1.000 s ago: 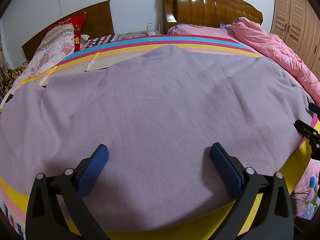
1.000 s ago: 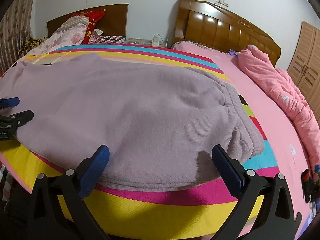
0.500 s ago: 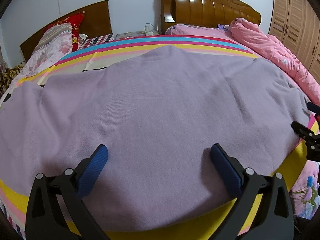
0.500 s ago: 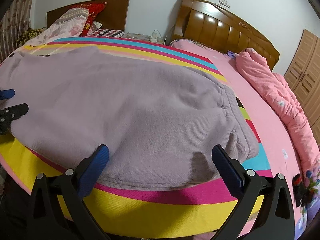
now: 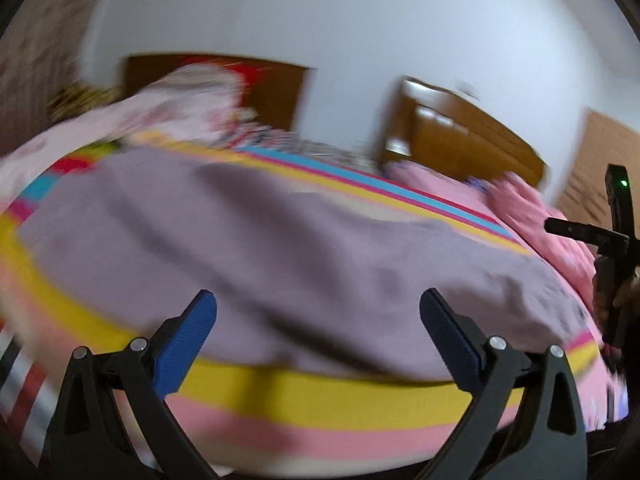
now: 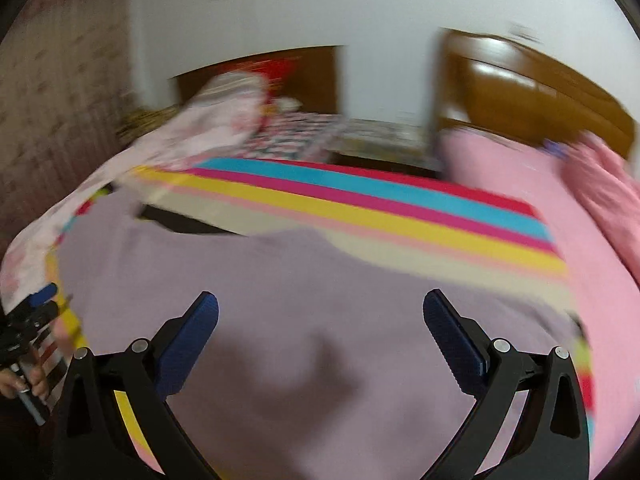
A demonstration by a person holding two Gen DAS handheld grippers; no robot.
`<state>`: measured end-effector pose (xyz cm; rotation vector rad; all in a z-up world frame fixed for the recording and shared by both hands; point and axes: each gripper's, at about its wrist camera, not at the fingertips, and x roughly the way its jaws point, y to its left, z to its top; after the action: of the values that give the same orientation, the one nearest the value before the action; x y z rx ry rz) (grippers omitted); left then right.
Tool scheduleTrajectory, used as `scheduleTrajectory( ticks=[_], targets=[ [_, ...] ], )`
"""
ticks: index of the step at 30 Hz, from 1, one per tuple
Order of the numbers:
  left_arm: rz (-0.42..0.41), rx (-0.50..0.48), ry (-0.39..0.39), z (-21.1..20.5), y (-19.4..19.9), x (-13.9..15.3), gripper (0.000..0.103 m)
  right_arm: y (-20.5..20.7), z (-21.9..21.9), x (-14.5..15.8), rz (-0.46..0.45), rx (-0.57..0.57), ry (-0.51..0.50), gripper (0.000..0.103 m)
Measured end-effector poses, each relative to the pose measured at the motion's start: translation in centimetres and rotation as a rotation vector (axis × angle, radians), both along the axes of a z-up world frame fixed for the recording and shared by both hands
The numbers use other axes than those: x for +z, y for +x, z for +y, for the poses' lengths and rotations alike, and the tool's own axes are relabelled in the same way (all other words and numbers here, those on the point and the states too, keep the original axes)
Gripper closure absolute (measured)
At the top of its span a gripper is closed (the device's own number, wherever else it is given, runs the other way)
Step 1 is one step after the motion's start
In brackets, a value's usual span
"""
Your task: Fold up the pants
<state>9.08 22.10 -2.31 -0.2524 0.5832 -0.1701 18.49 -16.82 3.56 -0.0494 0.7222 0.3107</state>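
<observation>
The lilac pants (image 5: 304,240) lie spread flat on the striped bedspread (image 5: 320,396); both views are motion-blurred. My left gripper (image 5: 318,320) is open and empty, above the pants' near edge. My right gripper (image 6: 320,324) is open and empty, over the pants (image 6: 304,320). The right gripper shows at the far right of the left wrist view (image 5: 612,240). The left gripper shows at the far left of the right wrist view (image 6: 32,312).
Two wooden headboards (image 6: 532,88) stand against the white wall. Patterned pillows (image 6: 224,108) lie at the back left. A pink quilt (image 6: 608,184) lies at the right. A wardrobe (image 5: 600,160) stands at the far right.
Both grippers have swung quickly to the left and both views have blurred. The pants still lie flat. Both grippers stay open and empty.
</observation>
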Motion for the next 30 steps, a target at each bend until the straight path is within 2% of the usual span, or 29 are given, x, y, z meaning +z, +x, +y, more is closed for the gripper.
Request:
scheduleTrajectory(
  ticks=[2,6,9,11,13,16,19,22,25,27,30],
  targets=[
    [0.042,0.097,-0.058,4.7,0.5,-0.3,0.002,2.6,5.6,-0.2,0.018,0.148,-0.005,0.004],
    [0.075,0.19,-0.161,11.3,2.5,-0.2,0.002,5.3,16.9,-1.3,0.079,0.442,0.026,0.011],
    [0.13,0.277,-0.236,15.5,5.2,-0.4,0.002,6.0,25.1,-2.4,0.102,0.62,-0.032,0.013],
    [0.152,0.334,-0.228,17.1,6.1,-0.7,0.002,7.0,28.7,-3.1,0.128,0.671,-0.048,0.013],
    [0.179,0.445,-0.22,18.9,6.1,-1.0,0.002,8.4,31.3,-3.9,0.174,0.712,-0.034,0.015],
    [0.169,0.605,-0.275,21.9,4.7,-1.6,0.002,10.8,36.2,-4.1,0.23,0.81,-0.001,0.018],
    [0.158,0.634,-0.315,23.6,4.4,-2.0,0.007,12.9,41.2,-3.6,0.275,0.911,0.05,0.025],
    [0.158,0.638,-0.263,24.5,5.6,-1.7,0.011,14.6,47.5,-3.0,0.289,0.99,0.064,0.034],
    [0.174,0.617,-0.206,25.1,6.8,-1.8,0.016,16.2,54.1,-4.2,0.301,1.048,-0.004,0.044],
    [0.208,0.612,-0.183,26.1,7.9,-2.6,0.018,16.8,56.7,-5.2,0.31,1.059,-0.061,0.048],
    [0.258,0.583,-0.192,27.4,9.5,-4.1,0.028,17.6,59.4,-7.1,0.345,1.081,-0.118,0.057]
  ],
)
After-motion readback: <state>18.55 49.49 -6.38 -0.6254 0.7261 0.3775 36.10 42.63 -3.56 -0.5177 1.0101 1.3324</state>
